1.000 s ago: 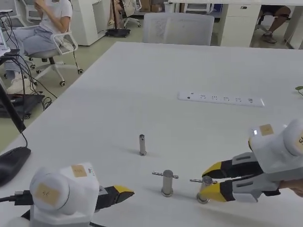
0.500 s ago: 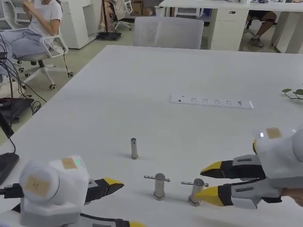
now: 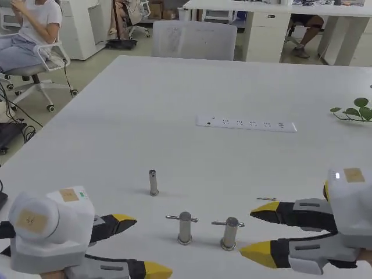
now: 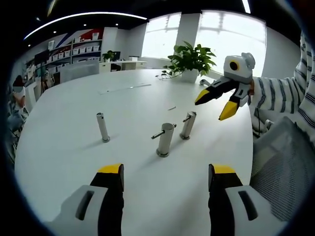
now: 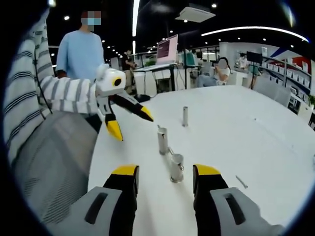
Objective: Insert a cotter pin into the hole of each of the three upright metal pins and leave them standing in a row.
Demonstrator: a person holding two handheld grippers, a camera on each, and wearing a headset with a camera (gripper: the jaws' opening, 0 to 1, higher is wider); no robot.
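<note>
Both hand-held grippers are partly cut off. At lower left, the left gripper (image 3: 141,244) loses its body to the bottom edge. Its yellow-tipped jaws stand apart, holding nothing. At lower right, the right gripper (image 3: 254,229) runs off the right edge, its jaws likewise apart and empty. Just beside its upper jaw tip lies a loose cotter pin (image 3: 267,199), a thin sliver too small to make out in detail.

Around the work, a seated person (image 3: 29,29) at upper left is cut by the frame. A grey chair (image 3: 193,40) stands at the far side of the white table (image 3: 174,99). A white power strip (image 3: 246,124) lies well beyond the pins, and green plant (image 3: 351,110) leaves show at the right edge.

Three upright metal pins stand between the grippers. The bare pin (image 3: 153,182) is farthest left and set back, its hole too small to tell. Nearer the front, the middle pin (image 3: 185,228) carries a first cotter pin (image 3: 173,218) crosswise through its top. Just right of it, the right-hand pin (image 3: 229,235) carries a second cotter pin (image 3: 218,223) the same way. It is near the right gripper's jaw tips but apart from them.
</note>
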